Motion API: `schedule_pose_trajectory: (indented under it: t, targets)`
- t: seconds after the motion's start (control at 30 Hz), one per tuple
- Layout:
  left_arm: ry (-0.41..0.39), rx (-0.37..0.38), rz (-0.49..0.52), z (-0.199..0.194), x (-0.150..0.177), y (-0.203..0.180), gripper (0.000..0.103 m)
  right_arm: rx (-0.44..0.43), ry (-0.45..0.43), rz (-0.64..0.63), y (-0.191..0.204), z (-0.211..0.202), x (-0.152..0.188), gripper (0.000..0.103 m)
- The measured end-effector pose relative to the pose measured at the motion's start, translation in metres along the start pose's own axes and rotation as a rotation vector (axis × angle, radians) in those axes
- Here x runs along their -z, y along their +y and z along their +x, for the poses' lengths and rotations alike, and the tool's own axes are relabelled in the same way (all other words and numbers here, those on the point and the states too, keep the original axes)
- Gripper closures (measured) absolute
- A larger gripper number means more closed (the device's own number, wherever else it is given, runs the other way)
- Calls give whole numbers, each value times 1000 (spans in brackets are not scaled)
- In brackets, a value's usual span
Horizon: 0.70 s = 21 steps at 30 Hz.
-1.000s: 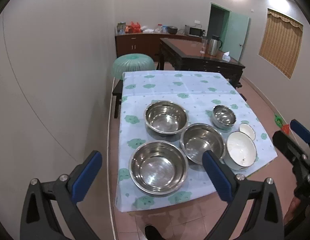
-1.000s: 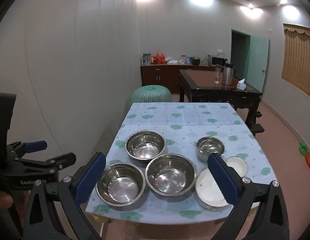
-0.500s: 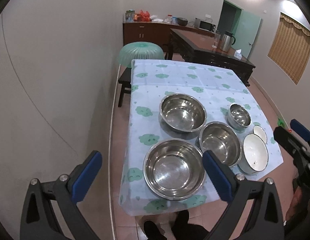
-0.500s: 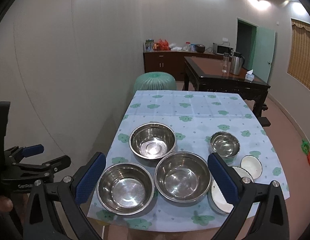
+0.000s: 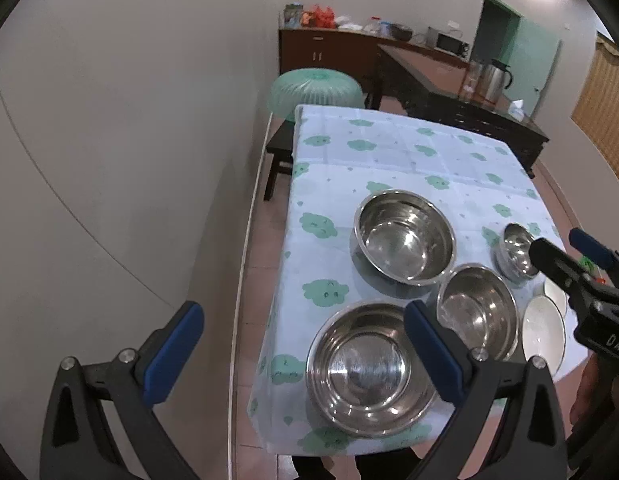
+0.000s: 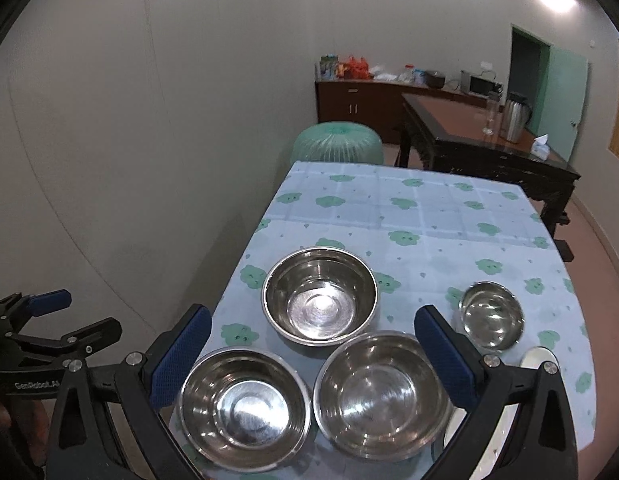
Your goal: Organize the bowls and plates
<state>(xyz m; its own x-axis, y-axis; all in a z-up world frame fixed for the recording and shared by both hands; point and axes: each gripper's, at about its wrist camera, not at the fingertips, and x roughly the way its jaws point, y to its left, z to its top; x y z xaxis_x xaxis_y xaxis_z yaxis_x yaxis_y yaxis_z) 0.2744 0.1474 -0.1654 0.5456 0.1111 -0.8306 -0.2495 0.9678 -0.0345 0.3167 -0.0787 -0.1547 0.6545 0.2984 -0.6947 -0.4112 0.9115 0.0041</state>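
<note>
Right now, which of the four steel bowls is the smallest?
The small steel bowl, alone toward the table's right side, just behind the white dishes. The three big steel bowls cluster left of it.

The left gripper (image 5: 301,354) hangs above the near left corner of the bench (image 5: 389,152), its blue-padded fingers (image 5: 173,350) spread wide with nothing between them. On the cloud-print cloth, a large steel bowl (image 5: 369,368) sits at lower centre, another large steel bowl (image 5: 405,236) above it, a medium steel bowl (image 5: 477,312) to their right and a small steel bowl (image 5: 515,254) further right. Two white dishes (image 5: 543,332) lie at the bench's right edge. The right gripper (image 5: 569,256) reaches in from the right edge of the frame, partly over the small bowl, its jaws parted.
</note>
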Motion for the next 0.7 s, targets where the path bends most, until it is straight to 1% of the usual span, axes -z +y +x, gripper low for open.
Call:
schedule_pose_trajectory:
  t: [0.23,0.47,0.7]
  targets:
    - [57,-48,-1,38,-18,-19,1,-55,65,11,-18,50,-15,1]
    - [133,-63,0,83,-28,-39,1,-67,141,-3,-38,102,-18,1]
    - [194,-76,4,127,-35,-55,1,-79,219,-1,-52,145,-16,1]
